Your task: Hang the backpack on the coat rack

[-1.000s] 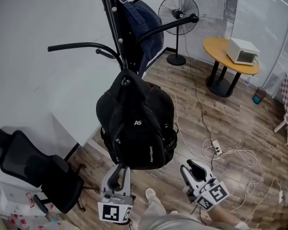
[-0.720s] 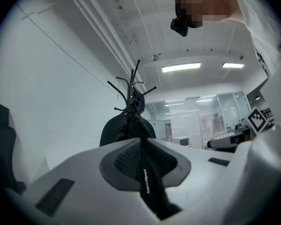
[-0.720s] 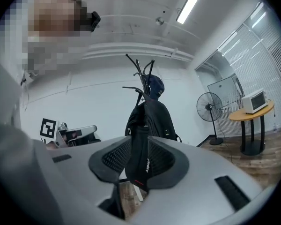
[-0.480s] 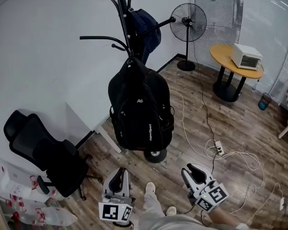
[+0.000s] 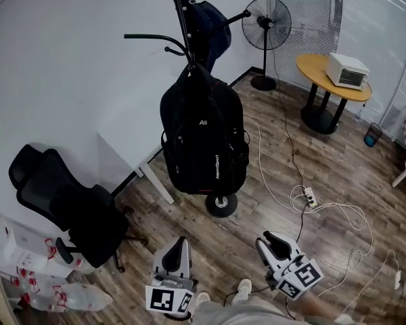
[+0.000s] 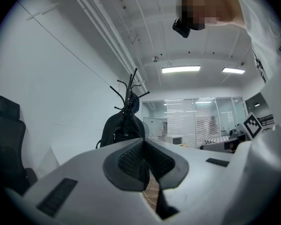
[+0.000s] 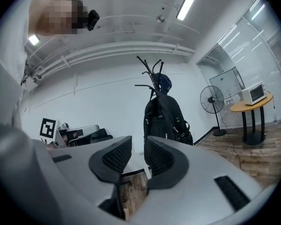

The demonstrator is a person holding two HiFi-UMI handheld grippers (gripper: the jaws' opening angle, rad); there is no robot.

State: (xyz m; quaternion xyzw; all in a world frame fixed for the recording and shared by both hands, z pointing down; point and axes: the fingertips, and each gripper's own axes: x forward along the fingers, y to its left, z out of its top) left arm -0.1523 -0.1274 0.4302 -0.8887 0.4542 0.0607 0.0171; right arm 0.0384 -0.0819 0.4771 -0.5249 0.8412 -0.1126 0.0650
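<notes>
Black backpack (image 5: 204, 141) hangs on a coat rack (image 5: 183, 19) hook, well apart from both tools, so hanging looks done: left gripper (image 5: 180, 244) closed and empty, right gripper (image 5: 272, 240) closing on nothing, nothing left to grasp.

Rack (image 5: 187, 19): top cut off at upper edge; pole hidden behind backpack (image 5: 204, 141). Second bag (image 5: 213, 29) half behind pole. Lower-left clutter (image 5: 47, 286) too blurred to identify. Left gripper view: backpack's lower part hidden behind left hand-held gripper (image 6: 144, 149). Person (image 5: 250, 313) cut off at bottom edge.
</notes>
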